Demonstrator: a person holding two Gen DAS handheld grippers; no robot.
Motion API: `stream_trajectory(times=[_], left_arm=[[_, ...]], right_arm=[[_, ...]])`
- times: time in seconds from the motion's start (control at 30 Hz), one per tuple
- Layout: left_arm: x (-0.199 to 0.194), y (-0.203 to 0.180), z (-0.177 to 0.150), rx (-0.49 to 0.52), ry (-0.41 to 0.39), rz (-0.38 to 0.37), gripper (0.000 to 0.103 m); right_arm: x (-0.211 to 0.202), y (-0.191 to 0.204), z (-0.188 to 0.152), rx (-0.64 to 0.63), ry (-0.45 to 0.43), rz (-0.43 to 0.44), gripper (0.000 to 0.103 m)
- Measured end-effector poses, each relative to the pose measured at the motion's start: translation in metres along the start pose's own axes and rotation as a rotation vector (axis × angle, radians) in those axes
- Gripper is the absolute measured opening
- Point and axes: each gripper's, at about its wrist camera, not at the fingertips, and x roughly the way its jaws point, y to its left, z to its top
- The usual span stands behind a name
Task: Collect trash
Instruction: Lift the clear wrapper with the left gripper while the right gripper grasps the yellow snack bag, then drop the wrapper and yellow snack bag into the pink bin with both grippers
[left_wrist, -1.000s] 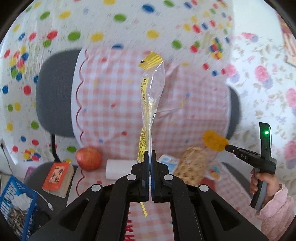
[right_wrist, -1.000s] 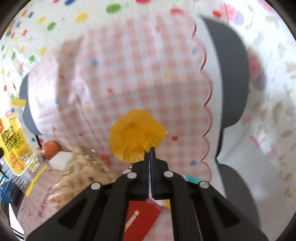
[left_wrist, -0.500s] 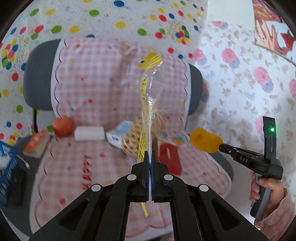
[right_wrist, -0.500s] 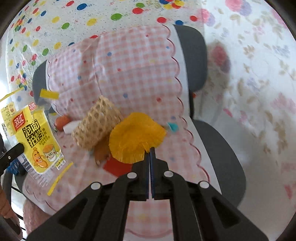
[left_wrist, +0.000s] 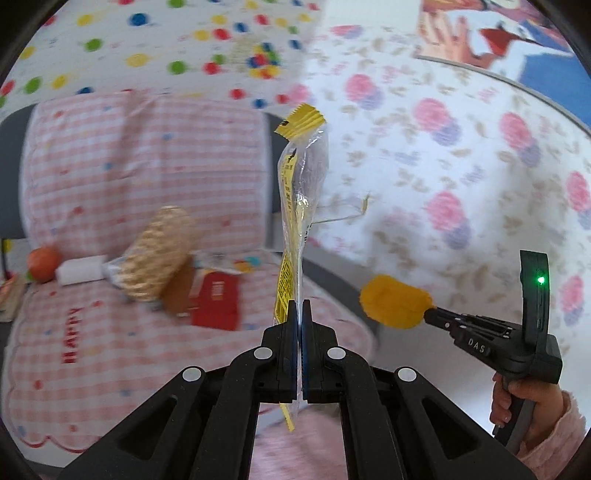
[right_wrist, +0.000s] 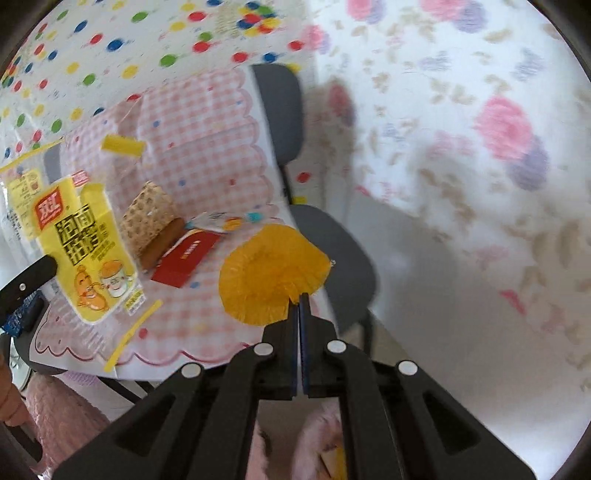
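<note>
My left gripper (left_wrist: 299, 308) is shut on a yellow and clear plastic snack wrapper (left_wrist: 301, 192) that stands up from the jaws, edge-on; its printed face shows in the right wrist view (right_wrist: 81, 251). My right gripper (right_wrist: 299, 301) is shut on an orange paper cupcake liner (right_wrist: 271, 275), also seen in the left wrist view (left_wrist: 395, 302) to the right of the wrapper. Both are held in the air off the chair's right front.
A chair with a pink checked cover (left_wrist: 110, 332) holds a woven basket lying on its side (left_wrist: 159, 254), a red box (left_wrist: 218, 302), a white block (left_wrist: 79, 271), an apple (left_wrist: 44, 264) and small packets. A floral cloth (left_wrist: 461, 184) hangs on the right.
Both grippers have drawn back and swung right, away from the chair, each still holding its piece. The chair has slid left in both views and the floral cloth fills more of them.
</note>
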Motion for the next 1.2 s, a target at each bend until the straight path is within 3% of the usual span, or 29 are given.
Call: stream_trajectory(times=[0.23, 0.43, 0.6, 0.9, 1.2], left_arm=[[0.023, -0.056, -0.021, 0.039, 0.039, -0.175, 0.001], [0.051, -0.098, -0.052, 0.078, 0.135, -0.277, 0.001], [0.077, -0.120, -0.072, 0.101, 0.207, -0.302, 0.001], [0.102, -0.148, -0.091, 0.159, 0.254, -0.332, 0.002], [0.126, -0.154, -0.102, 0.167, 0.321, -0.334, 0.005]], right_arm=[[-0.047, -0.038, -0.032, 0.029, -0.005, -0.110, 0.001], [-0.059, -0.065, -0.069, 0.044, 0.062, -0.191, 0.001], [-0.054, -0.082, -0.097, 0.075, 0.128, -0.222, 0.001], [-0.063, -0.100, -0.118, 0.089, 0.151, -0.281, 0.001], [-0.040, -0.116, -0.130, 0.145, 0.205, -0.245, 0.001]])
